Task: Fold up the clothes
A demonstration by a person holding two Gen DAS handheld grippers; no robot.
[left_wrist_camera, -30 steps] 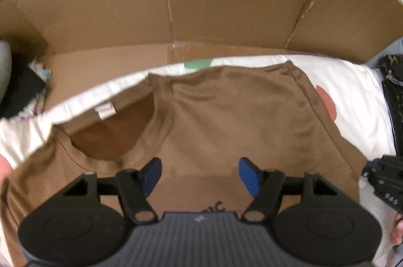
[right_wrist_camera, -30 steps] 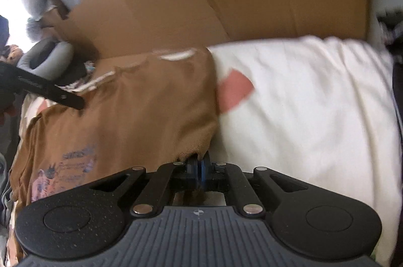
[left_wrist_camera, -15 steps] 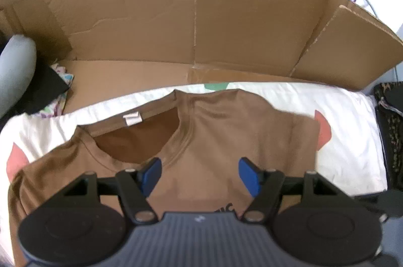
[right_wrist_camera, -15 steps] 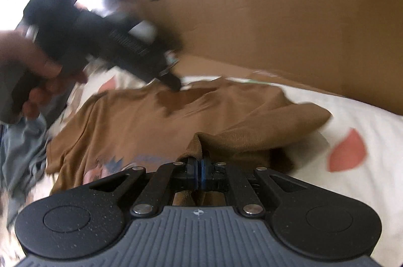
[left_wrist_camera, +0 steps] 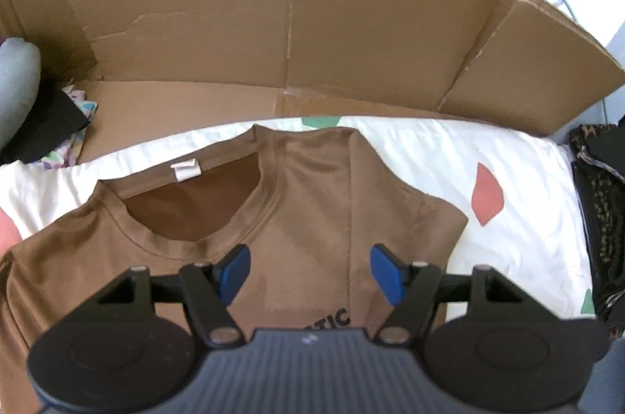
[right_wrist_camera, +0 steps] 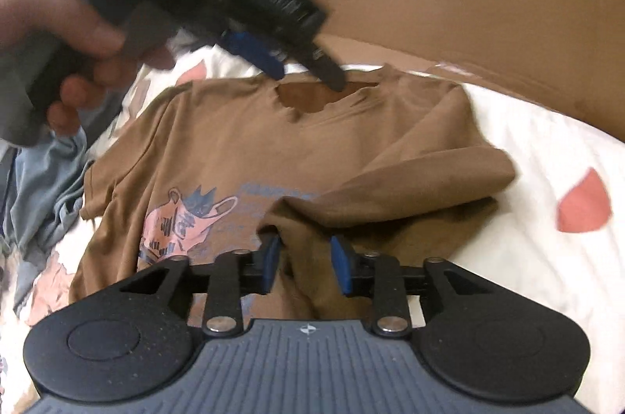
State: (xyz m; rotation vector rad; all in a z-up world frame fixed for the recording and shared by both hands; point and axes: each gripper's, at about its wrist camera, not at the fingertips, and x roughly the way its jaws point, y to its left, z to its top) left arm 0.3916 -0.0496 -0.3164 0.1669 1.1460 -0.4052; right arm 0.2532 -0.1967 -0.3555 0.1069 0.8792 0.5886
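The right gripper (right_wrist_camera: 304, 264) has just been opening; a bunched fold of the brown T-shirt (right_wrist_camera: 242, 148) sits between its half-spread blue pads, no longer pinched. The left gripper (left_wrist_camera: 308, 271) hovers wide apart and empty over the shirt's chest, just below the collar. Black letters "TIC" (left_wrist_camera: 332, 318) show on the shirt, which lies on a white patterned sheet (left_wrist_camera: 519, 179) before a cardboard wall (left_wrist_camera: 297, 23).

T-shirt (left_wrist_camera: 312, 203) on sheet (left_wrist_camera: 508, 156), cardboard (left_wrist_camera: 273, 23) behind, clothes pile (right_wrist_camera: 47, 187) left
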